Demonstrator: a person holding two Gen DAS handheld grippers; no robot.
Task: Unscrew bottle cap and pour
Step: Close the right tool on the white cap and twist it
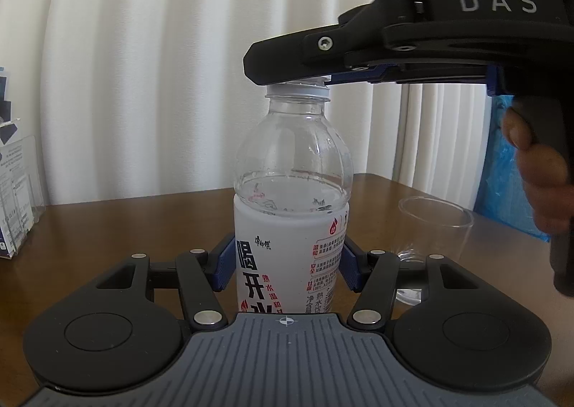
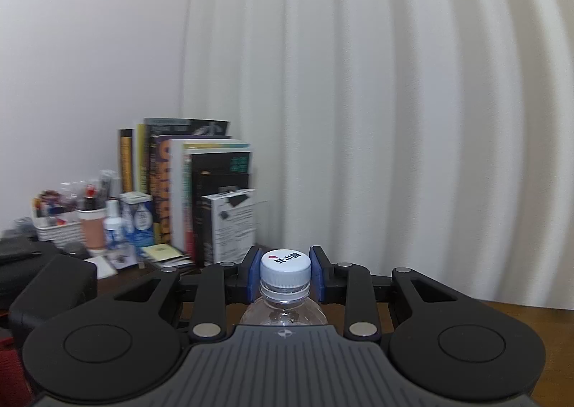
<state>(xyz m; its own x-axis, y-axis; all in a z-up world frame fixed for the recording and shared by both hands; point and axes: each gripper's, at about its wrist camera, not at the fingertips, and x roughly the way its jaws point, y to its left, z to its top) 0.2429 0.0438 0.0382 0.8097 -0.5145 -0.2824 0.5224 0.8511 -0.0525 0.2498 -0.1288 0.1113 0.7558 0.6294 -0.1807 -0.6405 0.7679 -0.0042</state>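
Blue pads of the left tool are clamped on the labelled lower body of the bottle, which stands upright on the wooden counter. Right tool comes in level at the bottle top; its pads are clenched on either side of the white cap. A hand holds that tool's grip, right of the bottle.

Cap appears fully seated: skirt sits down on the neck ring, no gap visible. Whether the seal is already cracked, I cannot tell.

Water level stands near the bottle's shoulder, just above the label. Clear cup waits on the counter just right of and behind the bottle, apparently empty.

Judgement: both grasps are set, early stage. Remaining: twist cap off, lift it clear, tilt bottle over cup, pour.
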